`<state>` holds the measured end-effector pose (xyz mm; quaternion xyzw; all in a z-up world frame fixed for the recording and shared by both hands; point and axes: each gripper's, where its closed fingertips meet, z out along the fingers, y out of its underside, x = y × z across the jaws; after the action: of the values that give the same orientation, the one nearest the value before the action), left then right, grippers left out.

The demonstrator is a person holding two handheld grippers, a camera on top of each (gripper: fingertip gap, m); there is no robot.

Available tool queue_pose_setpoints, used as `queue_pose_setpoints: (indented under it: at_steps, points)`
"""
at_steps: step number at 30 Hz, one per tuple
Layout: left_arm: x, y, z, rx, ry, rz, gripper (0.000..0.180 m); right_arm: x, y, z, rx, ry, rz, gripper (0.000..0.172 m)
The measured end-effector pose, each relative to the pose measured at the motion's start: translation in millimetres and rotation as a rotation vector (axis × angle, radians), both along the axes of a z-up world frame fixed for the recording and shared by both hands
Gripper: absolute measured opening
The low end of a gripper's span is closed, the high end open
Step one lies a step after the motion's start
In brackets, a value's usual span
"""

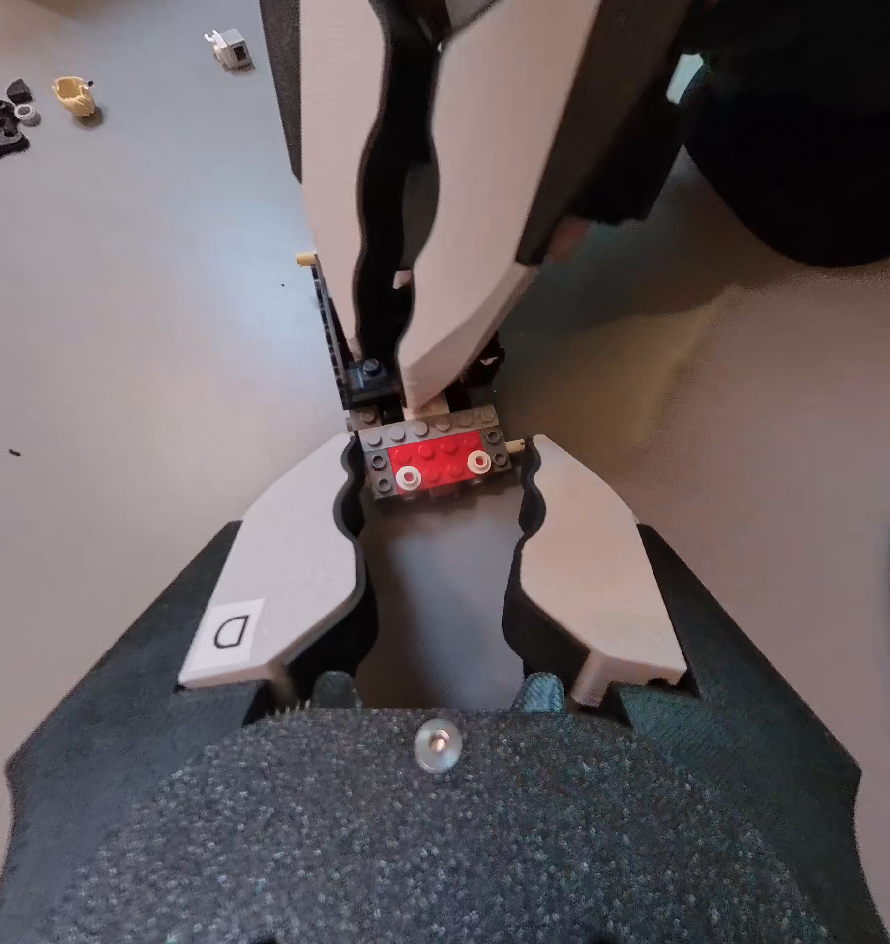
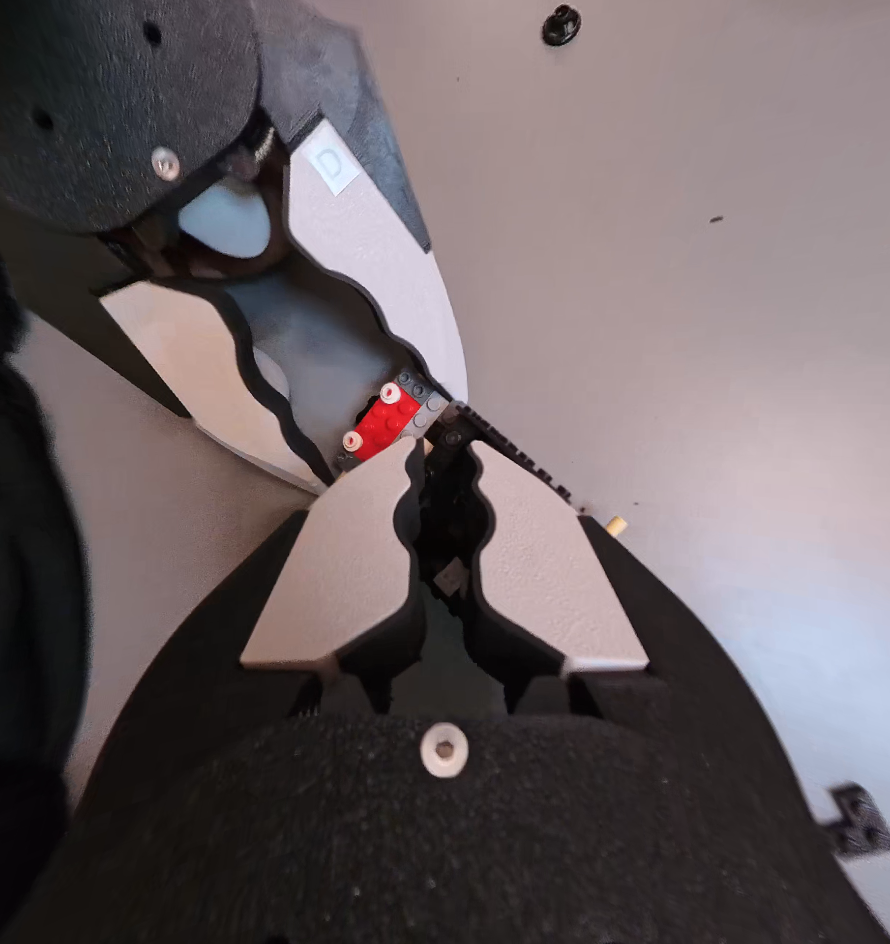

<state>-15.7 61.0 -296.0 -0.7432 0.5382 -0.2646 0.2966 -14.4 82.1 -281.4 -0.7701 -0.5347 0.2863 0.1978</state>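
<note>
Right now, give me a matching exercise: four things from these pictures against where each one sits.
1. red plate
2. tan cup-shaped piece
3. left gripper
4. right gripper

a. on the table, far left
b. around the black part of the brick model
c. either side of the model's grey base
d. on top of the grey base

1-d, 2-a, 3-c, 4-b

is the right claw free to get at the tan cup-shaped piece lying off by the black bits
Probably not. The right claw is closed around the black part of the brick model, and the tan piece lies well off to the side on the table.
</note>
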Motion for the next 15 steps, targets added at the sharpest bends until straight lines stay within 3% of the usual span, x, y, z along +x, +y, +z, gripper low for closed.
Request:
queue_pose_setpoints:
  at_steps: [4,8,13,15]
  points:
    - [-0.7,-3.0,-0.6,-0.018,0.001,-0.001,0.059,10.7,9.1,13.6,-0.115,0.13,-0.059,0.008]
    - [-0.2,-1.1,-0.3,-0.019,-0.007,0.006,0.059,2.3,-6.0,34.8,-0.156,0.244,0.006,0.008]
    - [-3.7,12.8,2.6,0.036,-0.03,0.047,0.059,-1.0,1.7,60.4,-0.084,0.385,0.006,0.008]
    - [-7.6,22.4,6.5,0.068,-0.048,0.069,0.068,-0.7,6.4,70.9,-0.04,0.457,-0.002,0.008]
